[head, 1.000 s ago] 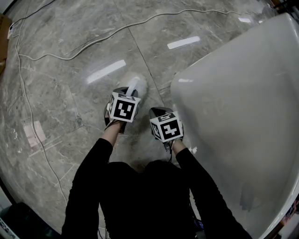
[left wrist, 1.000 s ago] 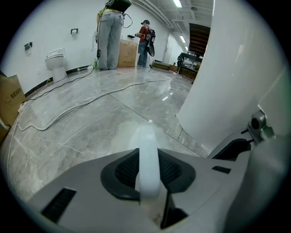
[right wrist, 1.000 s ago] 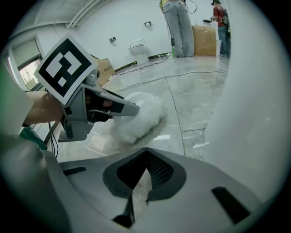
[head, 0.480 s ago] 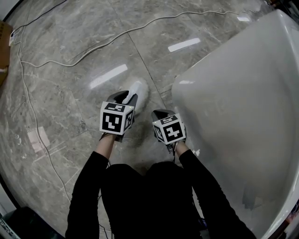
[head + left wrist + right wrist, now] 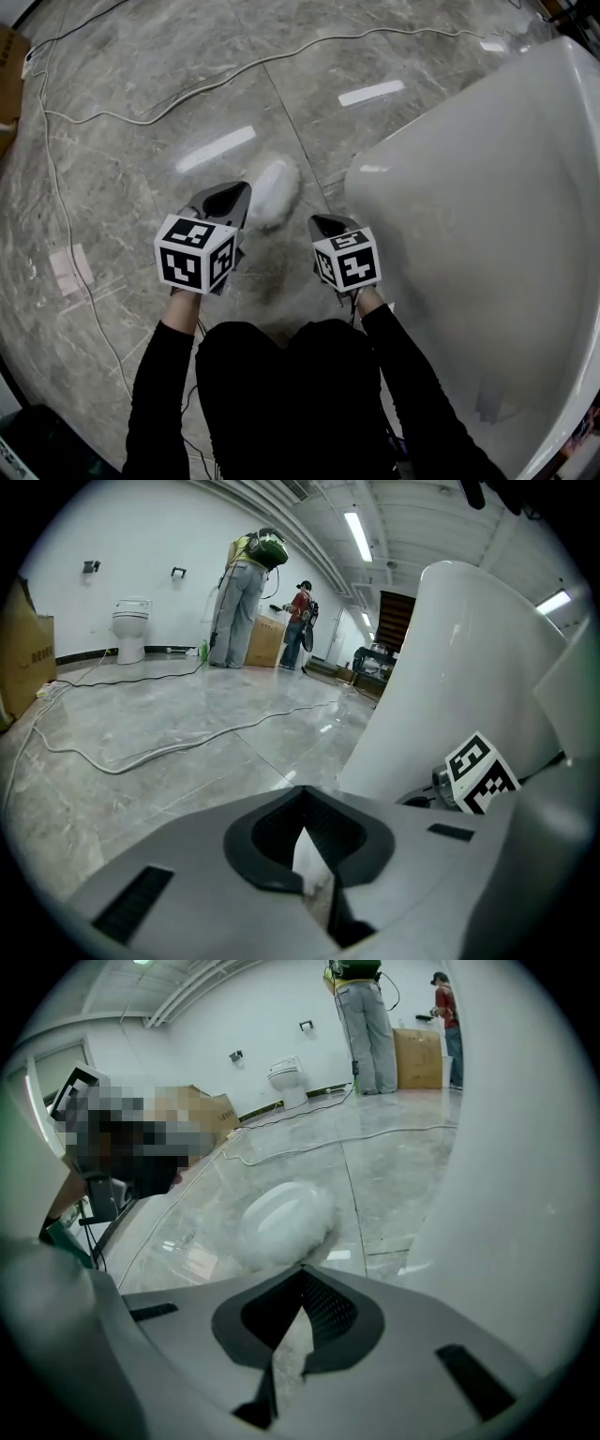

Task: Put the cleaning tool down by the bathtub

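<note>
grey marble floor [image 5: 112,187], loose cable [image 5: 141,117] trailing across the far left. my left gripper [image 5: 228,199] hangs above the floor, jaws together, nothing between them. just right of it the cleaning tool [image 5: 272,192], a white fluffy pad, lies on the floor untouched, near the tub's foot; i judge the put-down done. my right gripper [image 5: 323,225] hovers beside it, jaws closed and empty, likely held clear so nothing nudges the pad. bathtub [image 5: 487,234] fills the right.

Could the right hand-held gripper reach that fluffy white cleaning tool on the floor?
Probably yes. The cleaning tool lies on bare floor just ahead of the right hand-held gripper, with nothing between; the bathtub stands aside. Its jaws are together, though.
</note>
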The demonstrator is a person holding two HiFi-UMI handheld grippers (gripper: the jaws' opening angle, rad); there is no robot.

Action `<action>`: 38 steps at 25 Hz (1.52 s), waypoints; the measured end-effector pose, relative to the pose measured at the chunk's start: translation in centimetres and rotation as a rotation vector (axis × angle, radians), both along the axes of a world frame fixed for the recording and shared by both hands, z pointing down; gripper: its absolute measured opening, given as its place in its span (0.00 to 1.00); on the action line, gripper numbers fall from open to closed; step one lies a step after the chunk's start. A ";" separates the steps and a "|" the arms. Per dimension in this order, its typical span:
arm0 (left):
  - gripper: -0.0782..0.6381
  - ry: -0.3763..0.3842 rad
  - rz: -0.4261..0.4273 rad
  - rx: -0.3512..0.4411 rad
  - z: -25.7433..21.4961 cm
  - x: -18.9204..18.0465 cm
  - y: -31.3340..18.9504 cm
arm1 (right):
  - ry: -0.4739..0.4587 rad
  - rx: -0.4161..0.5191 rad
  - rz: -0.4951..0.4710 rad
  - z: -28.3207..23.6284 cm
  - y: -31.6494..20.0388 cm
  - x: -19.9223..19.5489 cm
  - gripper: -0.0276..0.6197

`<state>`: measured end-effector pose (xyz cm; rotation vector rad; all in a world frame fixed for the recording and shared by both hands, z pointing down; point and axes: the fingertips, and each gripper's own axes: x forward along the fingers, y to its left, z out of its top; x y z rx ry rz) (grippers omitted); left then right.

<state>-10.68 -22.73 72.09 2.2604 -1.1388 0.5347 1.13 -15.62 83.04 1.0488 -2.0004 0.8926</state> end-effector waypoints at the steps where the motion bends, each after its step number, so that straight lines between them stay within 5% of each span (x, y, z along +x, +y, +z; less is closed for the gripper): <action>1: 0.12 0.001 -0.003 -0.008 0.1 0.0 0.1 | 0.001 0.002 0.000 -0.2 -0.1 0.0 0.04; 19: 0.12 -0.009 -0.089 -0.086 2.2 -1.6 1.0 | 0.016 0.044 -0.061 -1.8 -0.3 -1.3 0.04; 38: 0.12 -0.035 -0.054 -0.100 3.1 -1.5 1.7 | 0.033 0.042 -0.061 -2.2 -0.3 -1.8 0.04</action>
